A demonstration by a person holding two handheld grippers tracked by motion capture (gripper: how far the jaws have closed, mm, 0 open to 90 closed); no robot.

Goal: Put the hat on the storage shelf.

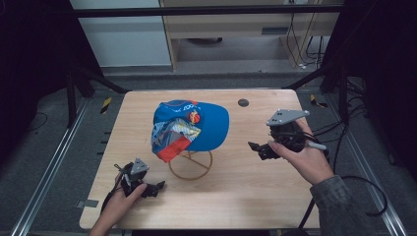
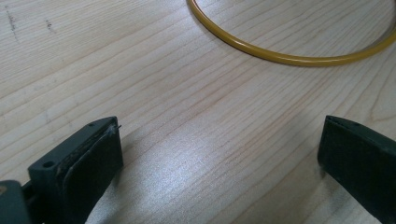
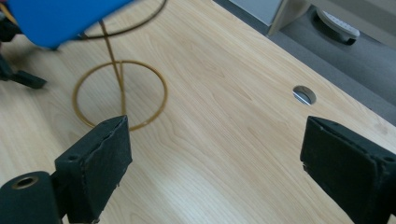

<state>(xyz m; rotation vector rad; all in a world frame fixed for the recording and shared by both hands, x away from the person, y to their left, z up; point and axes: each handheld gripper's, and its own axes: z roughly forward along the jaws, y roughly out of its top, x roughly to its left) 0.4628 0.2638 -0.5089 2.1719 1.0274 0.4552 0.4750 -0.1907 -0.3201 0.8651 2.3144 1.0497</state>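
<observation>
Sitting on a yellow wire stand (image 1: pixel 191 164) near the middle of the wooden table (image 1: pixel 255 196), the blue cap (image 1: pixel 194 129) carries a patterned panel of orange, red and pale blue on the side that faces the person, with its brim pointing toward the right edge of the table. The stand's round base ring rests flat on the wood below the cap, and in the right gripper view that ring (image 3: pixel 120 100) lies beyond the near jaw with a thin upright rod rising from it to the cap's blue underside (image 3: pixel 60 18). The left gripper (image 1: pixel 153 188), held in the person's left hand (image 1: pixel 117 206), rests low at the near left of the table, just beside the ring and below the cap, touching neither. Its jaws stand wide apart with only bare wood between them, and the left gripper view shows the curve of the ring (image 2: pixel 289 58) a little ahead of them. The right gripper (image 1: pixel 256 147), held in the right hand (image 1: pixel 307 160), hovers to the right of the cap, near its brim but apart from it, pointing toward the stand. Its jaws are also spread wide with nothing between them. A small round hole (image 1: pixel 243 103) lies in the tabletop behind the cap.
</observation>
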